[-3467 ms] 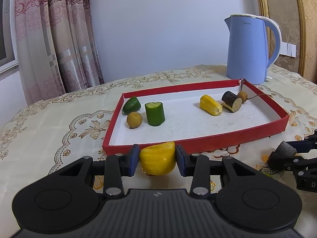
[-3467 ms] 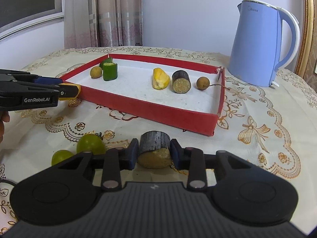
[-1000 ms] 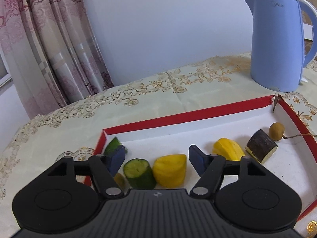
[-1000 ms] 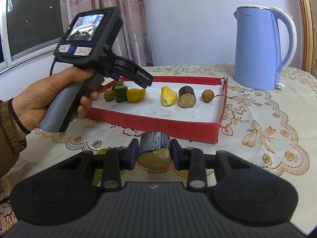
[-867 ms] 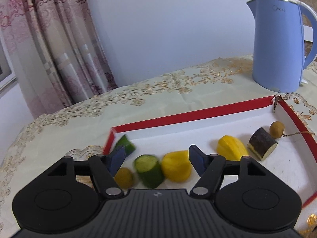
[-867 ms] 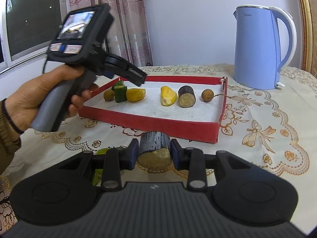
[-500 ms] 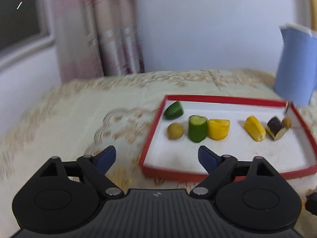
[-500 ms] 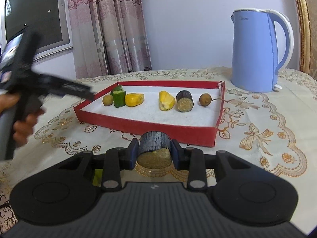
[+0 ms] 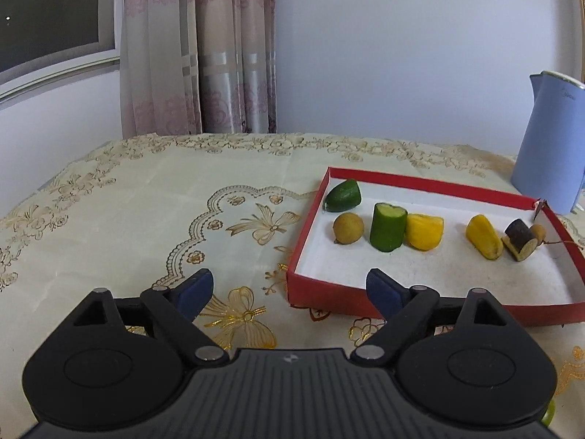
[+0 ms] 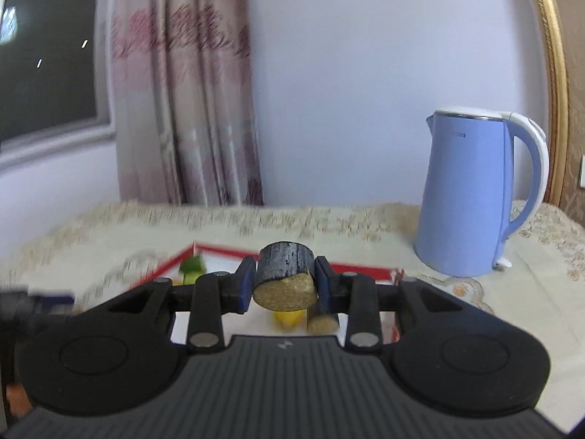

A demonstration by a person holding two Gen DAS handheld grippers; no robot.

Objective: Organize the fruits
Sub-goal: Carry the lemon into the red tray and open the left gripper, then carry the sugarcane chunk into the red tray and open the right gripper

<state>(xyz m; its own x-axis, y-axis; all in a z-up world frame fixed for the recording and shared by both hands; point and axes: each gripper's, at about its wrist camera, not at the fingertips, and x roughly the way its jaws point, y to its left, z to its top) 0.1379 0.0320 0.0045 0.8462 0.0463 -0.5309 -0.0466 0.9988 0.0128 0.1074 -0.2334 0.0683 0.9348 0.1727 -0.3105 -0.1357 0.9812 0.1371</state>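
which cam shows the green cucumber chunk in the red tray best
The left wrist view: the cucumber chunk stands upright, sharp and unobstructed in the red tray, beside a yellow piece. The right wrist view is motion-blurred, showing only a green smear behind its tongs.

This is a lived-in home, likely a dining room. A cream embroidered tablecloth (image 9: pixel 146 205) with gold butterflies covers the table, a blue electric kettle (image 10: pixel 471 194) stands at its far right, and floral pink curtains (image 9: pixel 197 47) hang beside a dark window (image 9: pixel 47 11).
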